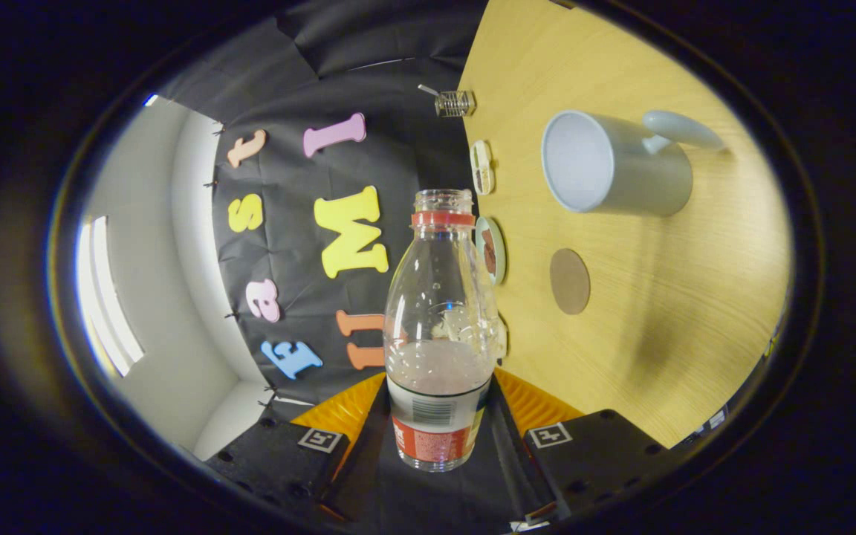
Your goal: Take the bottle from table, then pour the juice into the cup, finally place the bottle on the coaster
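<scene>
A clear plastic bottle point(439, 312) with no cap, a red neck ring and a red-and-white label stands between my fingers, and my gripper point(439, 435) is shut on its lower part. Pinkish juice fills about the bottom third. The view is rolled, so the wooden table point(666, 334) rises on the right of the bottle and the bottle lies roughly parallel to its surface. A grey mug point(614, 163), the cup, stands on the table beyond and to the right of the bottle's mouth, apart from it. The round brown coaster point(569, 281) lies nearer, beside the bottle's shoulder.
Two small round dishes point(481, 167) point(491, 249) sit along the table's edge just behind the bottle neck. A small clear jar point(455, 102) stands farther along that edge. The black cloth wall point(287, 282) and a white wall point(153, 297) lie to the left.
</scene>
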Motion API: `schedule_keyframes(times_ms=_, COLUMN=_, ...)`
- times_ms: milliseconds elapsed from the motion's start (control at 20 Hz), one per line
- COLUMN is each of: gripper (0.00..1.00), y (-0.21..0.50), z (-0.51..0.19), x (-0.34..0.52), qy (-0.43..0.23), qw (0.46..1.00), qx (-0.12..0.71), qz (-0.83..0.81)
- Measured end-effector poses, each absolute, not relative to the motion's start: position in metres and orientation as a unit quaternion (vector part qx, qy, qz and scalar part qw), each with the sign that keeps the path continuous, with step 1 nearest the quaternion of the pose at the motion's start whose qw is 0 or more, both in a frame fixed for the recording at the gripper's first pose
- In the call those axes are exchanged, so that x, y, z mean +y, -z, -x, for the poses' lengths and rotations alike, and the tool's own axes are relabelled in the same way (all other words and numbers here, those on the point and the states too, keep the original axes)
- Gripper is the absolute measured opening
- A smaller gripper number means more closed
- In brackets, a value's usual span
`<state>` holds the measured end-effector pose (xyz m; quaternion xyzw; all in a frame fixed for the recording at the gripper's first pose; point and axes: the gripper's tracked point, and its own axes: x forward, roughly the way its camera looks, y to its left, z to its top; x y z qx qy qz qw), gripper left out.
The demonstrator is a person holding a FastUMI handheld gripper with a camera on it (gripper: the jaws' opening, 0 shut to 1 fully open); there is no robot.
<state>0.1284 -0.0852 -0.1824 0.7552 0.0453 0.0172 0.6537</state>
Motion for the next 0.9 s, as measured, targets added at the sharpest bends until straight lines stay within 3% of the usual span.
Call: schedule_keyframes(times_ms=900, gripper=0.76, y=0.170, z=-0.127, x=-0.093, qy=-0.015, qw=0.622, qx=0.043, qz=-0.781)
